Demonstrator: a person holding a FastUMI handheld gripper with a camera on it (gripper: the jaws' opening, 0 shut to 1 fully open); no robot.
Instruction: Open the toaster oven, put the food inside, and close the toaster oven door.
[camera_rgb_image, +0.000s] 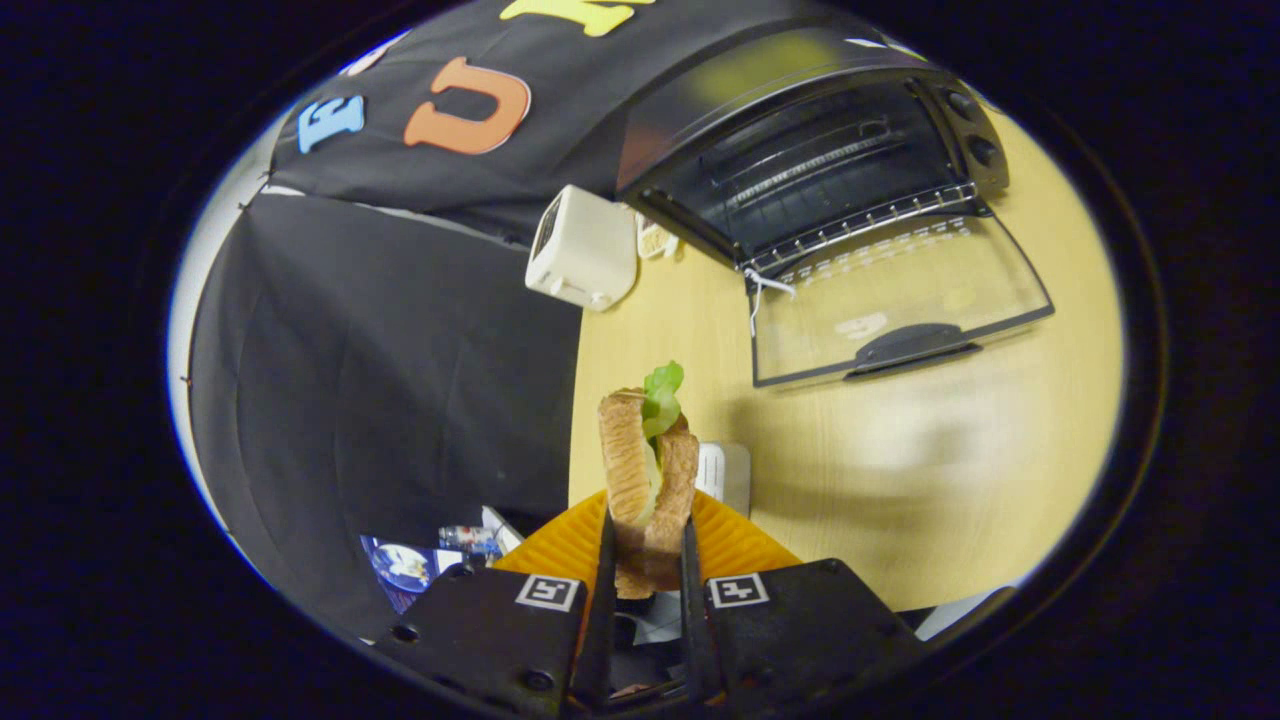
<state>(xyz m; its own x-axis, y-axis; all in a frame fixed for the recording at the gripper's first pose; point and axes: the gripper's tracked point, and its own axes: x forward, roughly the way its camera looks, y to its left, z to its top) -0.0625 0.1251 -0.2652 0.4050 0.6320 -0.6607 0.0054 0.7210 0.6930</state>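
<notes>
My gripper (647, 545) is shut on a sandwich (645, 470) of two toasted bread slices with green lettuce sticking out at its far end. Both fingers press on the bread from either side, and the sandwich stands up between them, lifted above an orange ridged plate (735, 540). Far beyond the fingers stands the black toaster oven (800, 150) on the wooden table (950, 450). Its glass door (890, 300) lies folded down flat toward me, with the dark handle at its near edge. The wire rack shows inside the open cavity.
A white boxy appliance (583, 248) stands on the table next to the oven. A small white object (728, 472) lies just past the orange plate. Black cloth hangs off the table's side, with some clutter (430, 560) low beside my gripper.
</notes>
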